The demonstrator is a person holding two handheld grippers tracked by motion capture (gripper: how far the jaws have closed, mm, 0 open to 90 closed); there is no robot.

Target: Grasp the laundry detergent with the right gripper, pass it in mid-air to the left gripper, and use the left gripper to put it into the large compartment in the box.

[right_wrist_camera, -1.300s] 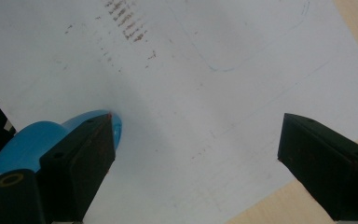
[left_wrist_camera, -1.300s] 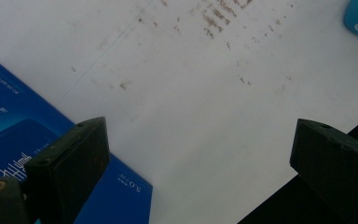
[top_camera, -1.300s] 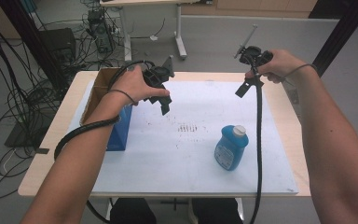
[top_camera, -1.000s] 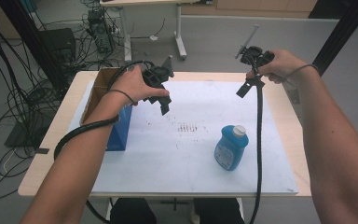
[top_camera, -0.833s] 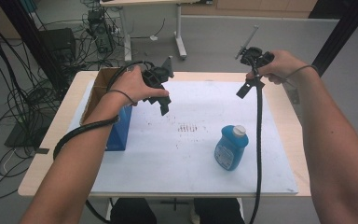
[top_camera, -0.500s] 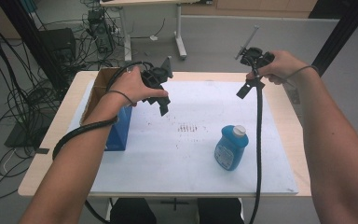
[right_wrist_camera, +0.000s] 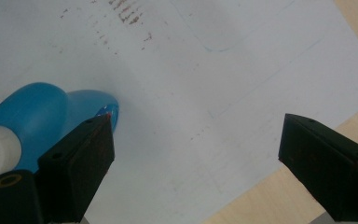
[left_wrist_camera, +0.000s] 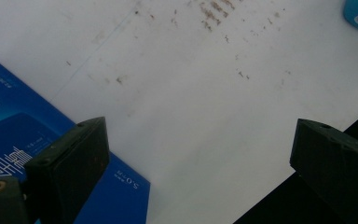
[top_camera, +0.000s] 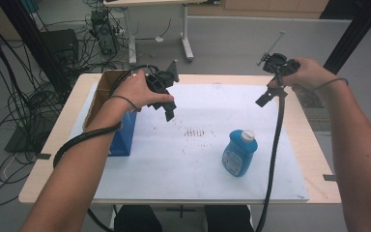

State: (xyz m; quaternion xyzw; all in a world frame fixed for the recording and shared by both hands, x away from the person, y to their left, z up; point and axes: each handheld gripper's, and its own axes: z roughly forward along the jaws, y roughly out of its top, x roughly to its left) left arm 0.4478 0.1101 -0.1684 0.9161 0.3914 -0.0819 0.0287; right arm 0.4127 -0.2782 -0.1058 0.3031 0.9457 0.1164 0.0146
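A blue bottle (top_camera: 239,152) with a white cap stands upright on the white sheet (top_camera: 193,159), right of the middle. My right gripper (top_camera: 265,98) hangs above the sheet's far right part, beyond the bottle, jaws open and empty. In the right gripper view the bottle (right_wrist_camera: 42,116) sits at the lower left, partly behind one of the right gripper's (right_wrist_camera: 196,158) jaws. My left gripper (top_camera: 168,110) is held over the sheet's far left part, beside a blue box (top_camera: 123,135). In the left gripper view, the left gripper (left_wrist_camera: 200,158) stands wide open over bare sheet.
The blue box (left_wrist_camera: 9,149) has an open cardboard top and stands on the table's left side. The wooden table edge (right_wrist_camera: 279,196) shows past the sheet. Cables trail from both grippers toward me. Beyond the table are floor cables and another desk (top_camera: 183,29).
My right hand has shifted a little to the right with its gripper. The left hand and the bottle have stayed put.
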